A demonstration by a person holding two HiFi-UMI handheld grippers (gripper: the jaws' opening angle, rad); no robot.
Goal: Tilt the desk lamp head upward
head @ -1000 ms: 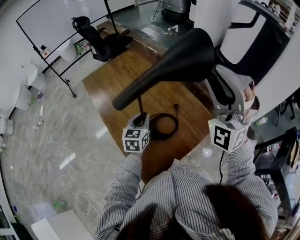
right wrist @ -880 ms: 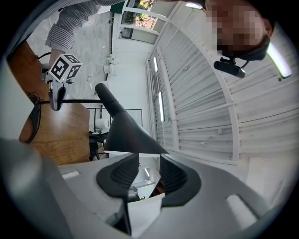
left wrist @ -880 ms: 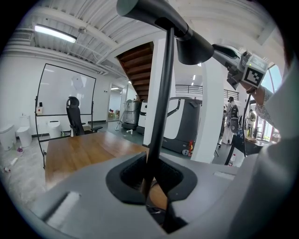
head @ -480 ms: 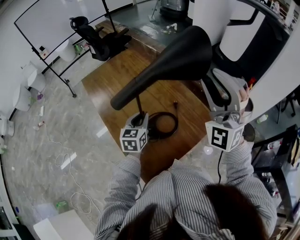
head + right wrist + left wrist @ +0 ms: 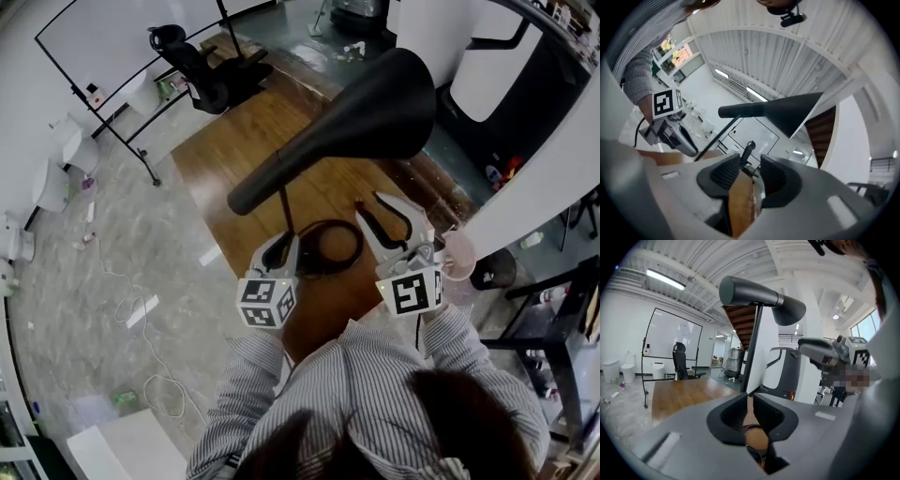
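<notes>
The black desk lamp head [image 5: 375, 103] hangs tilted over the wooden table, its narrow tail [image 5: 246, 197] pointing left. Its thin pole [image 5: 285, 214] runs down to my left gripper [image 5: 278, 246], whose jaws stand a little apart around the pole at their tips without pressing it. In the left gripper view the pole [image 5: 753, 345] rises from my left gripper [image 5: 750, 397] up to the lamp head [image 5: 761, 296]. My right gripper [image 5: 392, 217] is open and empty, below and clear of the head. The right gripper view looks past my right gripper [image 5: 750, 161] to the lamp head [image 5: 787, 112].
The wooden table [image 5: 234, 159] carries a coiled black cable [image 5: 328, 248] near the lamp's foot. A black office chair [image 5: 202, 75] and a whiteboard [image 5: 122, 37] stand at the far left. White cables [image 5: 141, 319] lie on the stone floor.
My right gripper has come away from the lamp head and dropped back toward the person, jaws wide. The left gripper stays at the pole and its jaws have loosened.
</notes>
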